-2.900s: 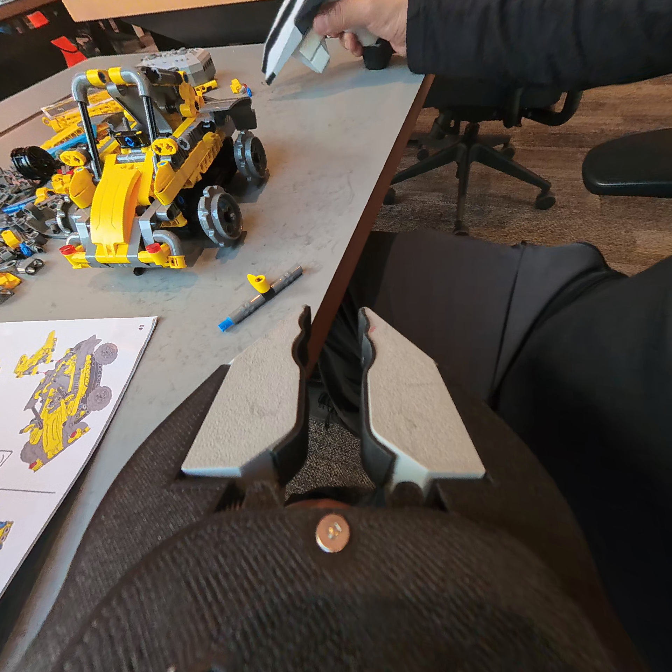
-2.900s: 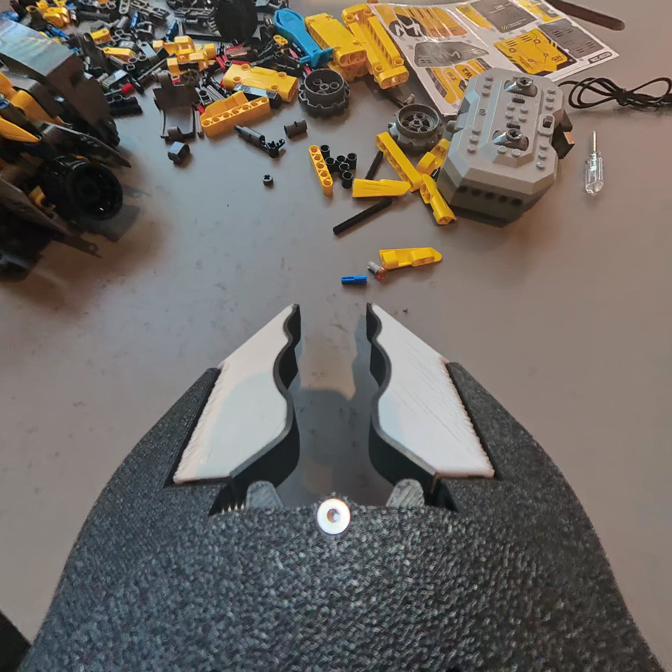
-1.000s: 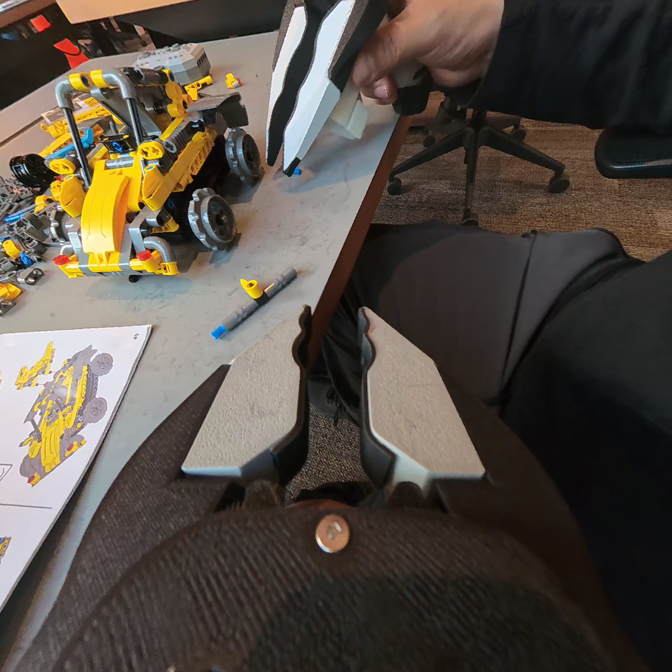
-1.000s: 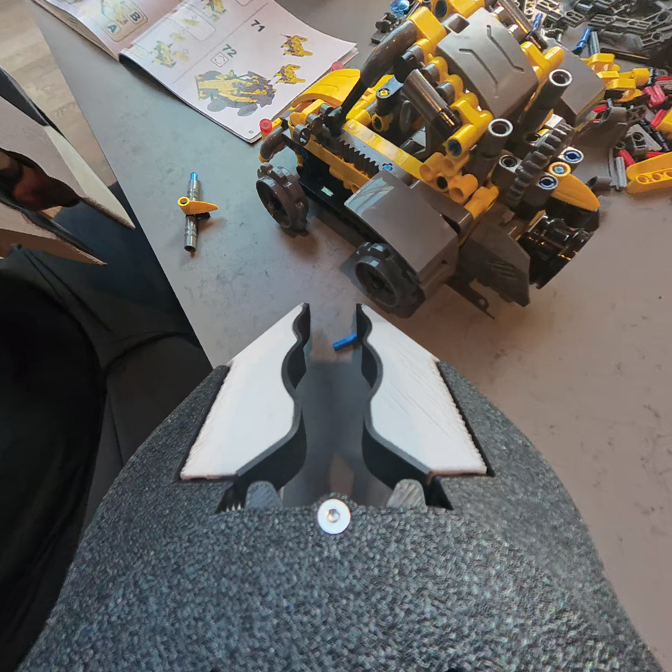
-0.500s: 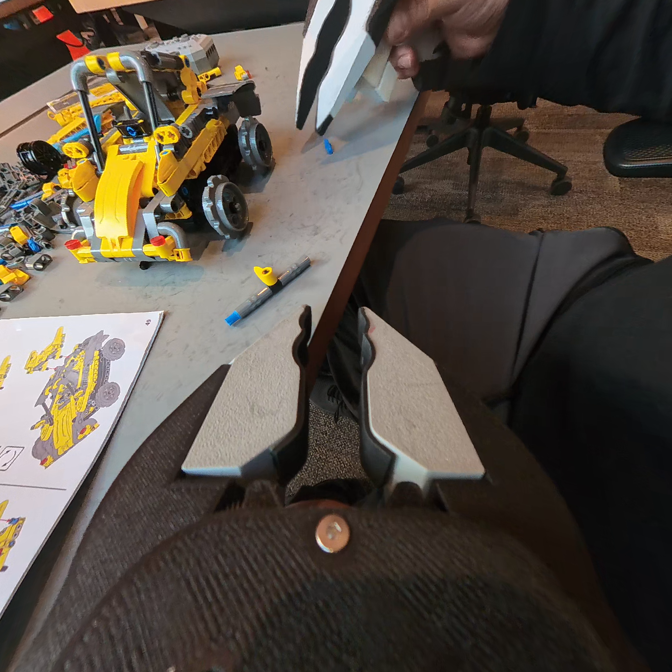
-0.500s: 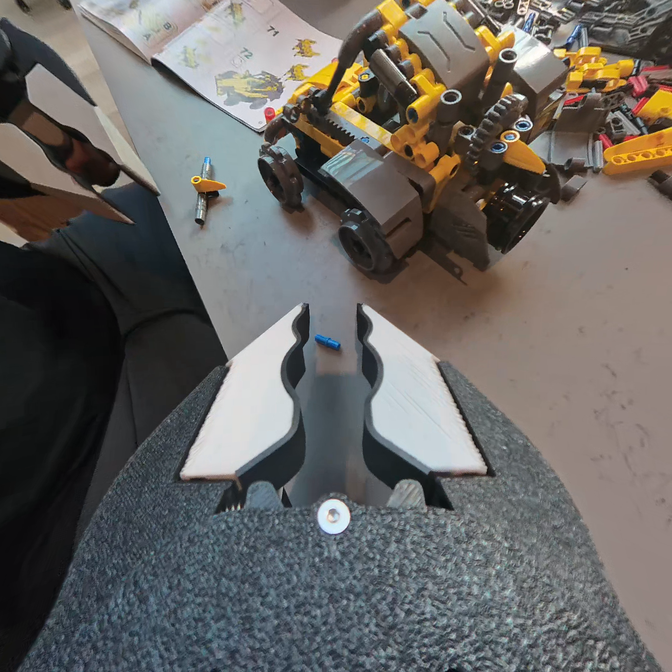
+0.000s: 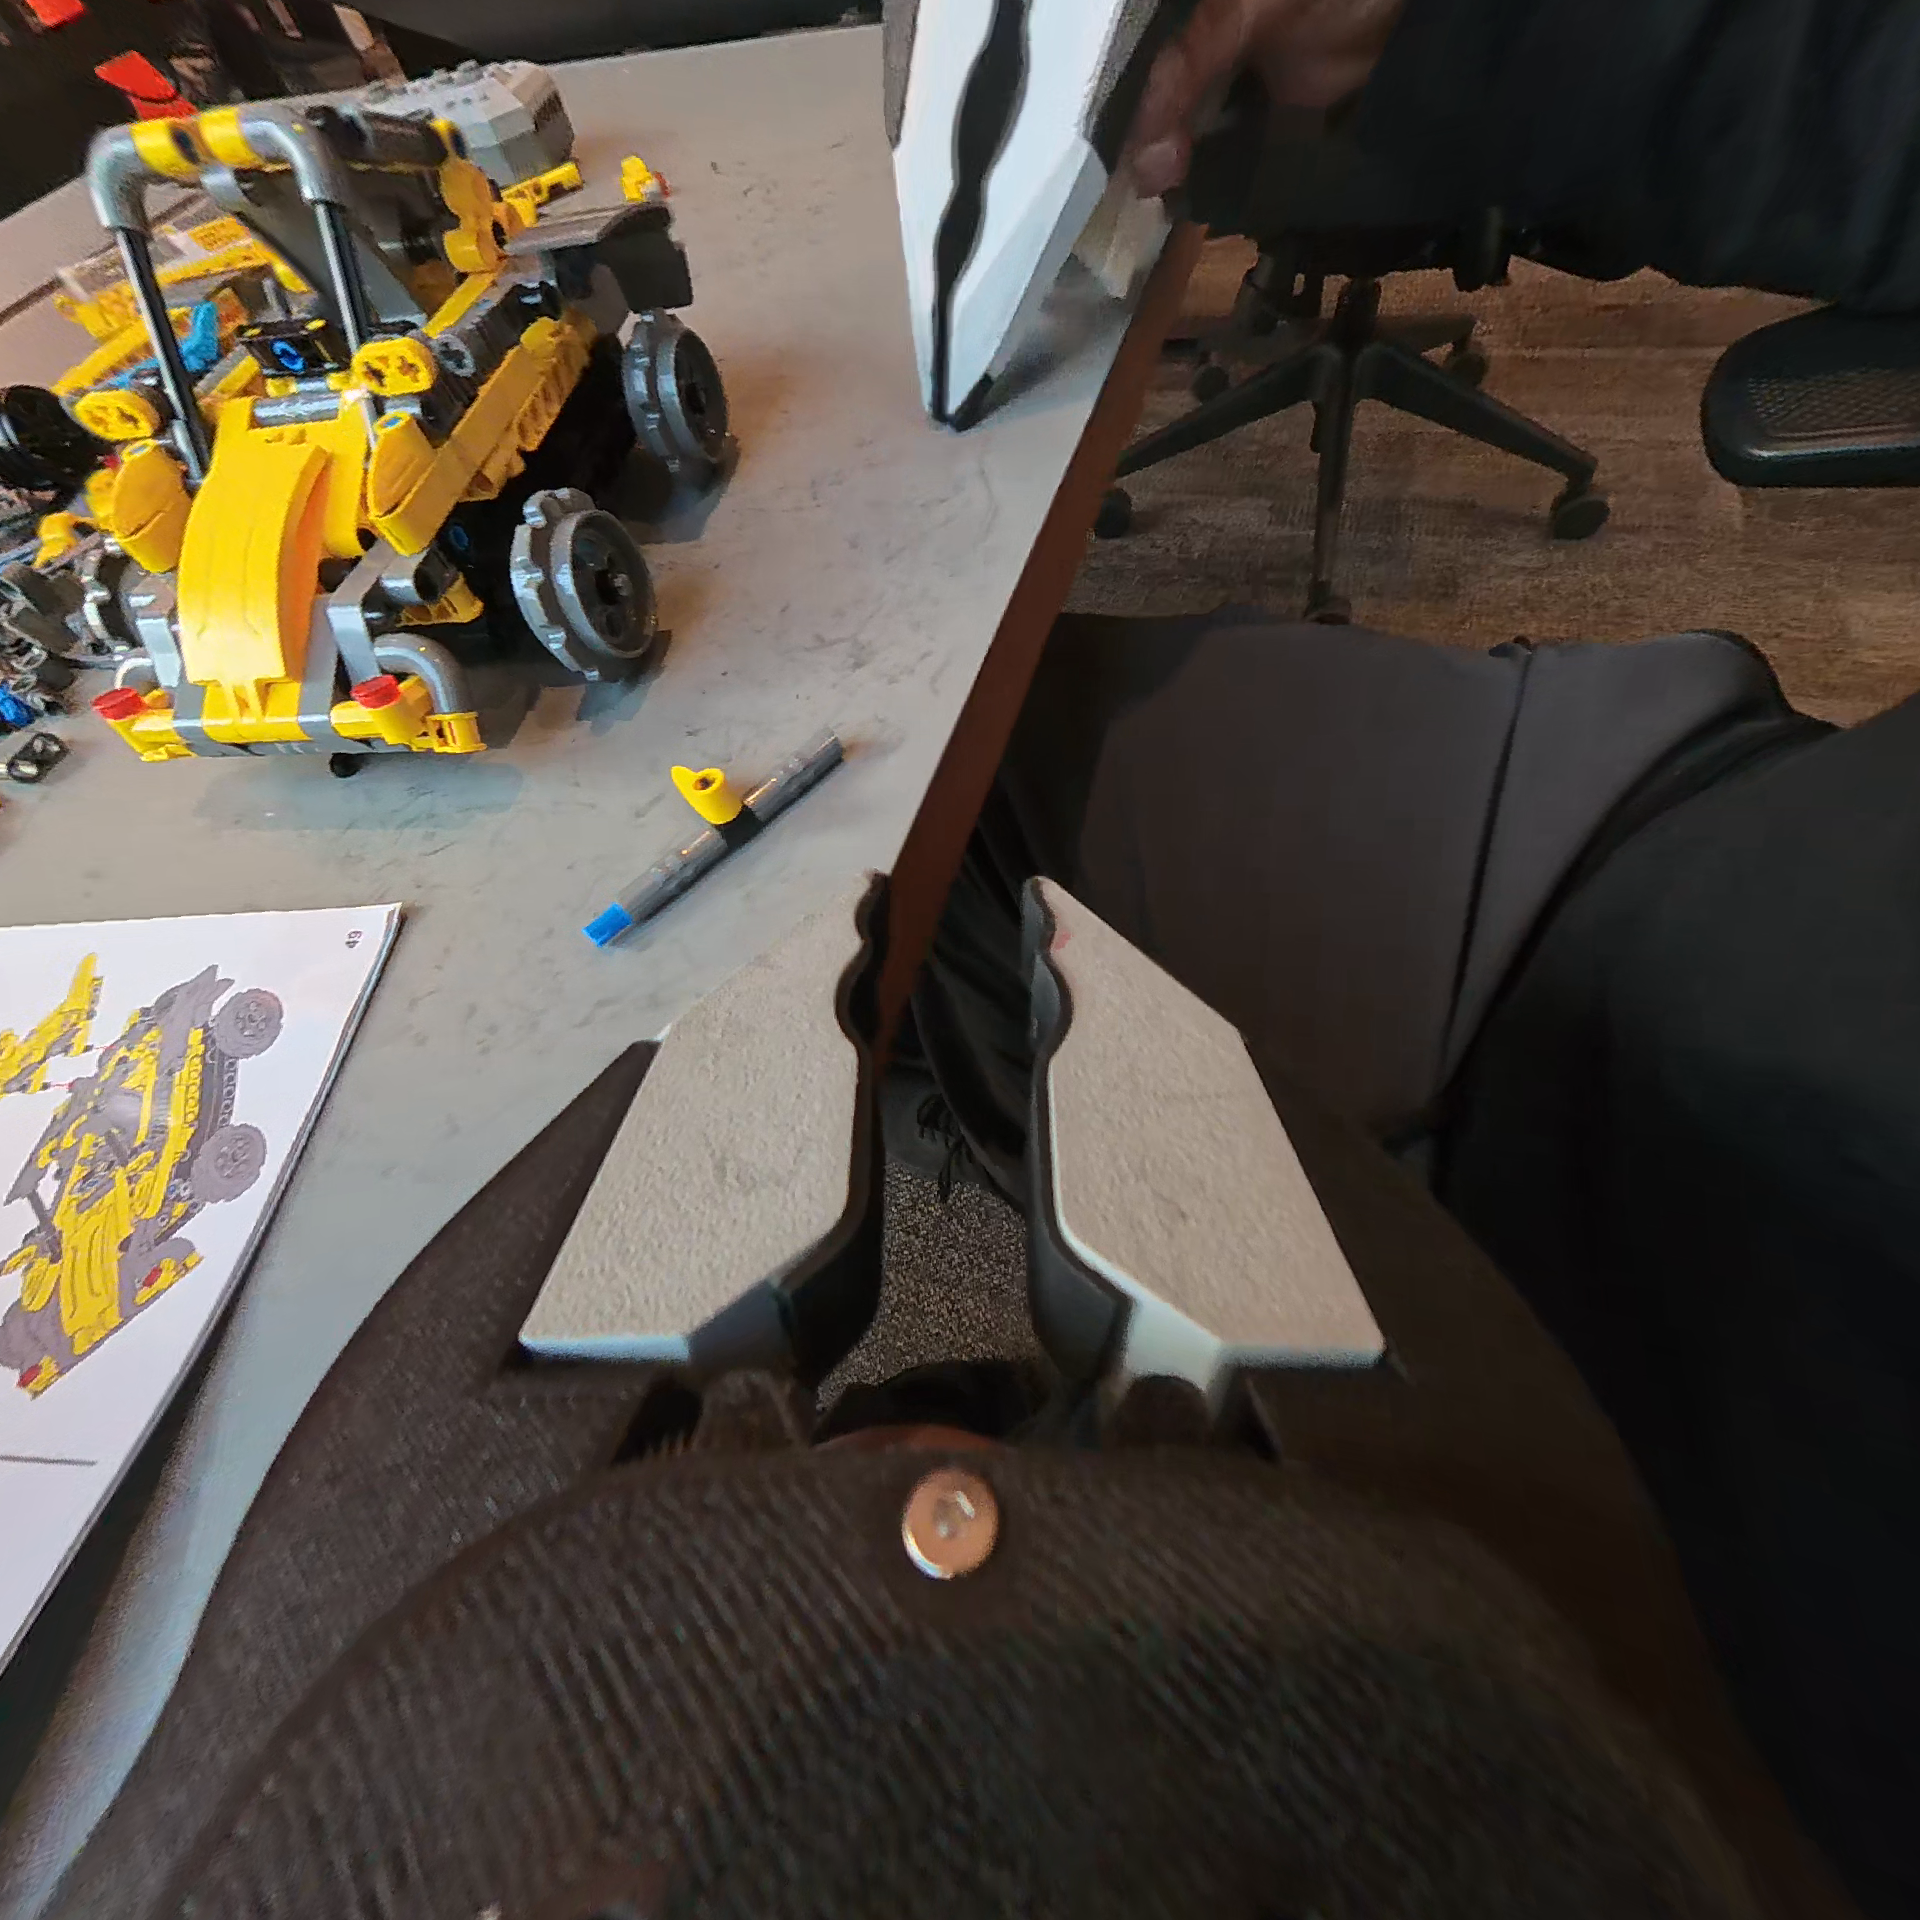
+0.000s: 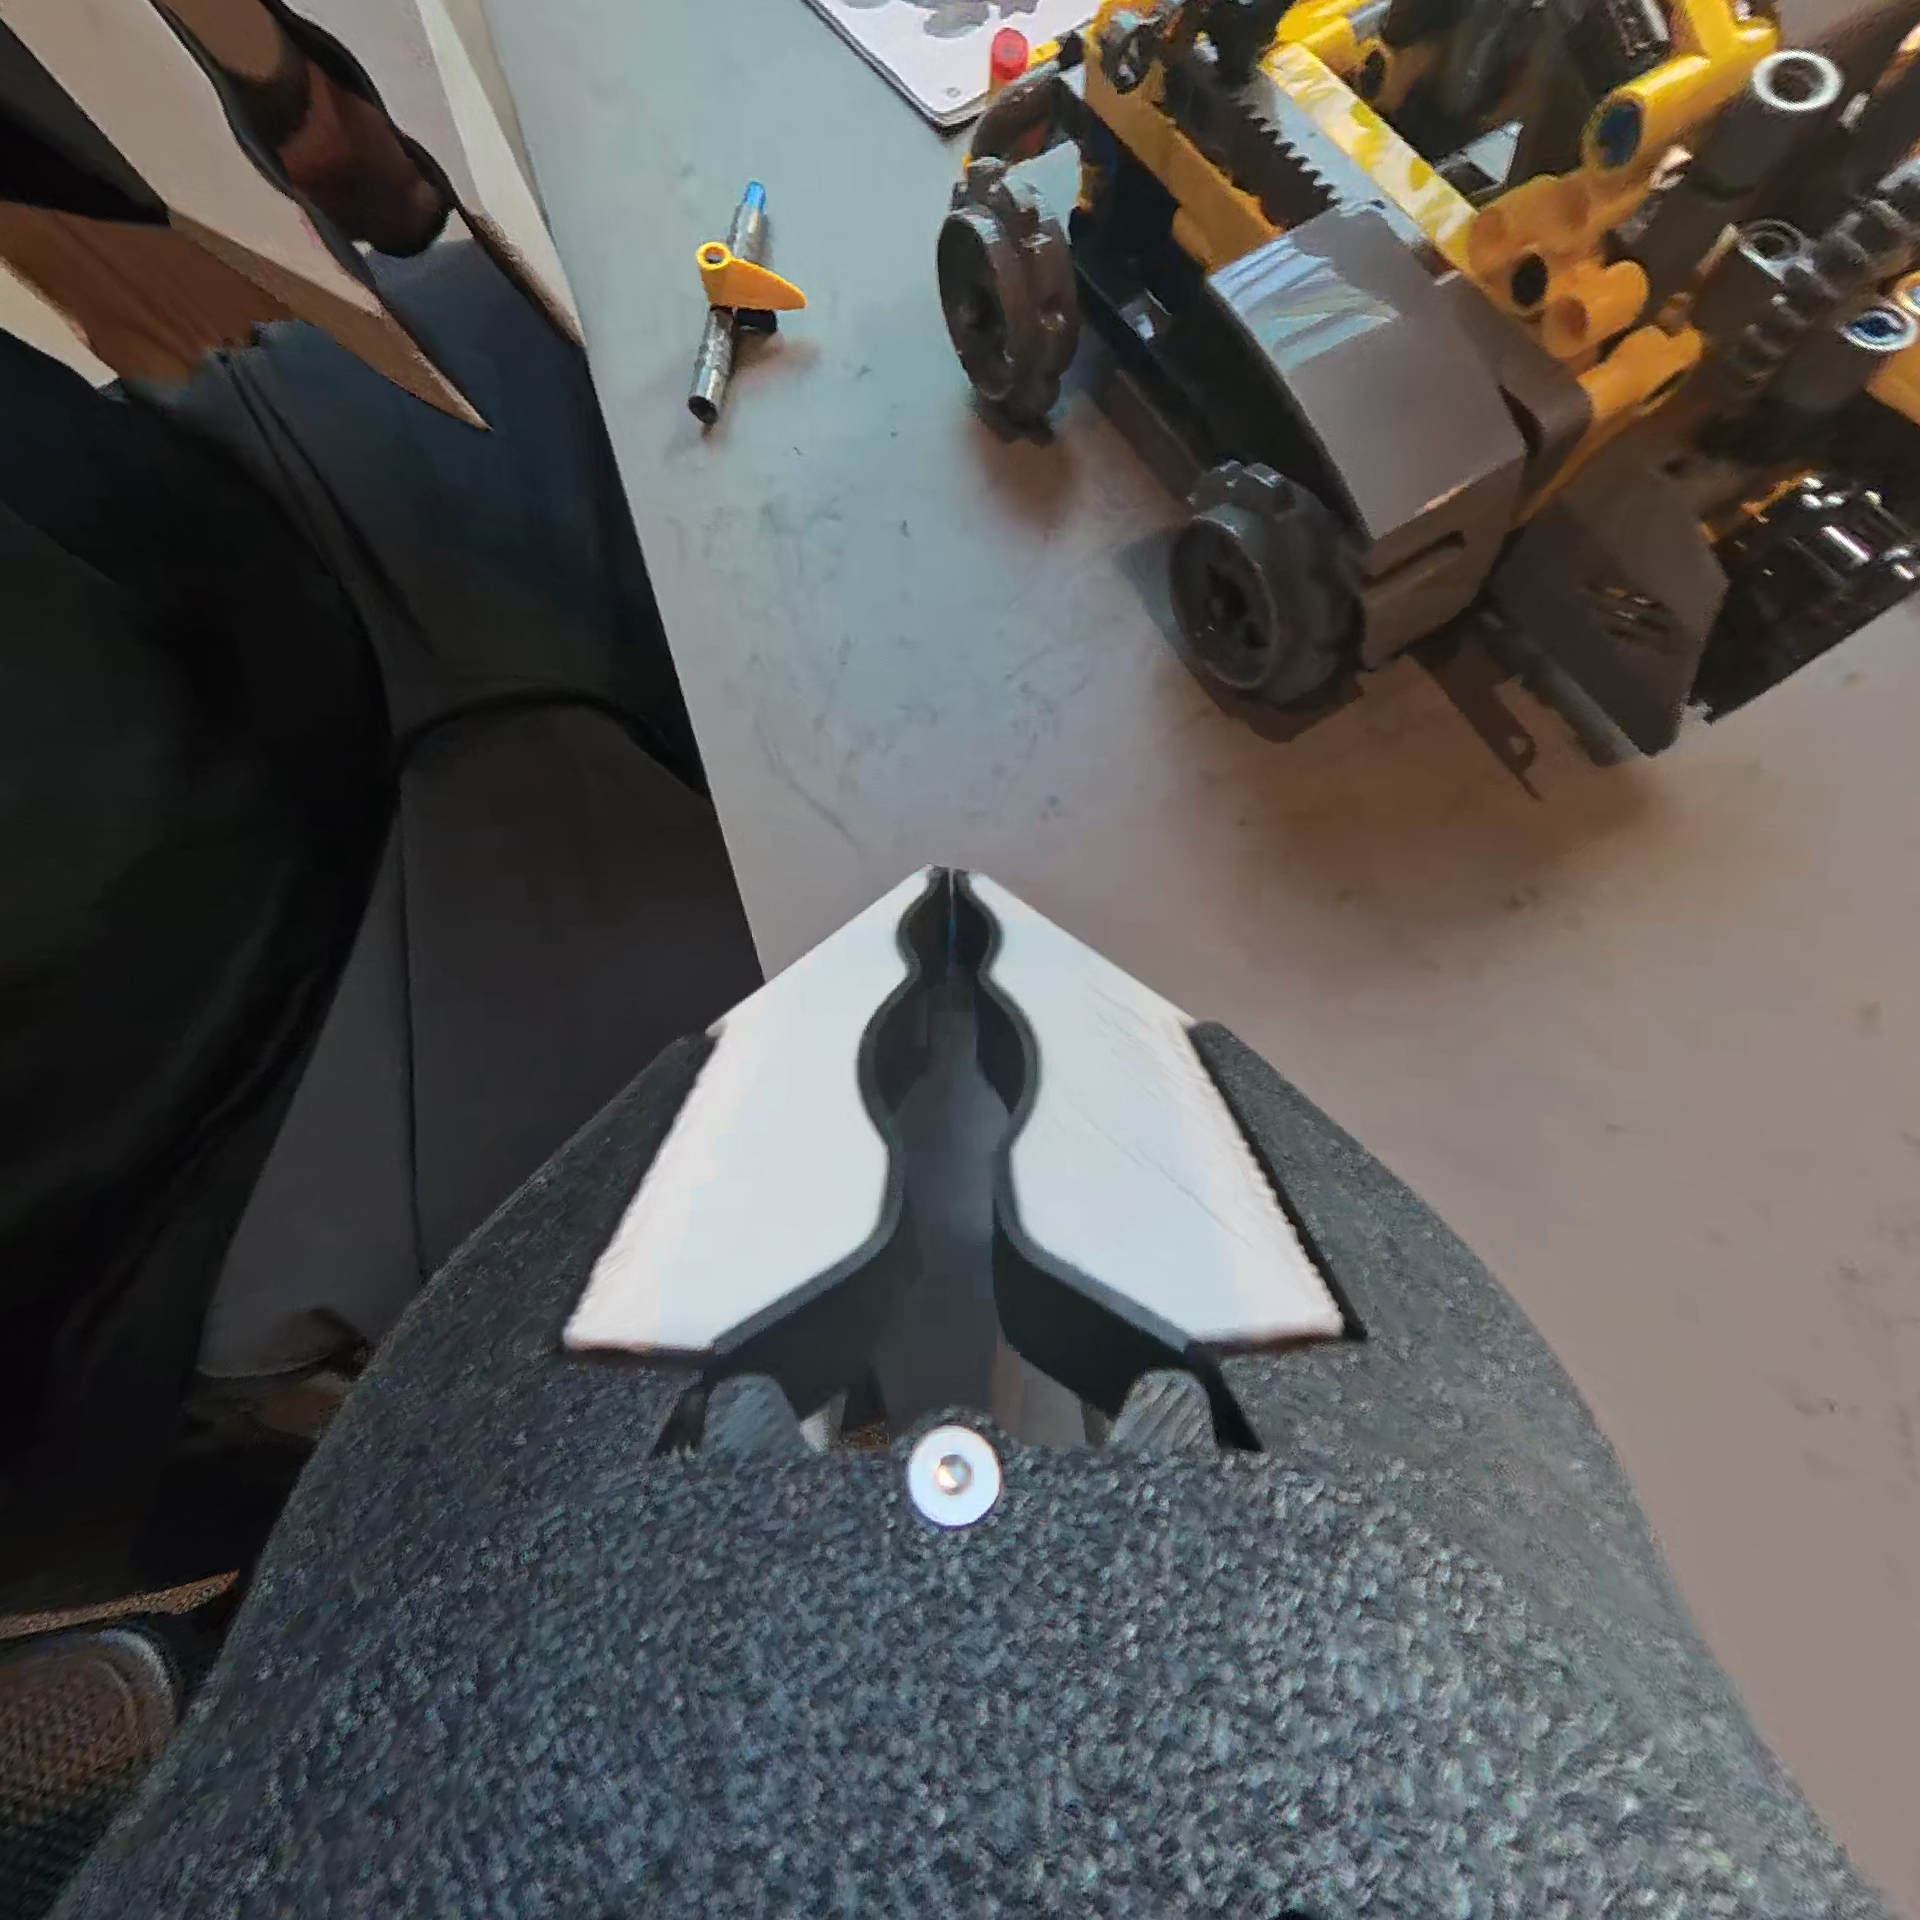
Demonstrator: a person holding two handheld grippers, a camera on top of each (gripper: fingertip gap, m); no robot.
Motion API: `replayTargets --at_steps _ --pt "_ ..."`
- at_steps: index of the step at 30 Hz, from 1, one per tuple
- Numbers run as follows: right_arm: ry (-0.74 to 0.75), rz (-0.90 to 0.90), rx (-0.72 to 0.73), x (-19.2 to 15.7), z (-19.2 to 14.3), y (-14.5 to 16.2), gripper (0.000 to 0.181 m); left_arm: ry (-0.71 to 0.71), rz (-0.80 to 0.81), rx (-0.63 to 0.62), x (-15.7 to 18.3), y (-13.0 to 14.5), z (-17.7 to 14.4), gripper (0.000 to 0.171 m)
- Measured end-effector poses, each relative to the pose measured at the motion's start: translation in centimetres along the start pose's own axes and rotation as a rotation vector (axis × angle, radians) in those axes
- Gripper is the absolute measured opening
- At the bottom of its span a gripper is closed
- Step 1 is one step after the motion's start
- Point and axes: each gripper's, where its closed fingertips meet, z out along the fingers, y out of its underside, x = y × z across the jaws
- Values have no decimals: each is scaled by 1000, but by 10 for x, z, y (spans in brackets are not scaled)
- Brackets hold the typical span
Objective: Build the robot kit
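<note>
My right gripper (image 8: 948, 883) is shut, and a thin sliver of a small blue pin (image 8: 948, 940) shows between its tips. In the left wrist view its tips (image 7: 951, 405) point down at the grey table (image 7: 831, 582) near the table's edge. My left gripper (image 7: 956, 904) is open and empty, held over the table edge above a person's dark trousers (image 7: 1351, 883). A yellow and grey brick vehicle (image 7: 364, 468) stands on the table and also shows in the right wrist view (image 8: 1455, 364). A grey axle with a yellow piece and a blue end (image 7: 717, 842) lies between the vehicle and my left gripper.
An open instruction booklet (image 7: 156, 1143) lies at the left. Loose bricks (image 7: 31, 644) lie beyond the vehicle. A grey battery box (image 7: 488, 104) stands behind the vehicle. Office chairs (image 7: 1351, 416) stand on the floor past the table edge. My right fingertips sit around 15 cm from my left ones.
My right gripper has swung from the loose bricks to the table edge, come down over the small blue pin and shut on it. My left gripper has barely moved.
</note>
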Motion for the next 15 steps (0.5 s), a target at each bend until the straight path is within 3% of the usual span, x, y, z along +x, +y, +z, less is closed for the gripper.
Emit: replayTargets --at_steps 15 --pt "-13 29 6 -2 6 -5 0 1 66 15 9 -9 -5 20"
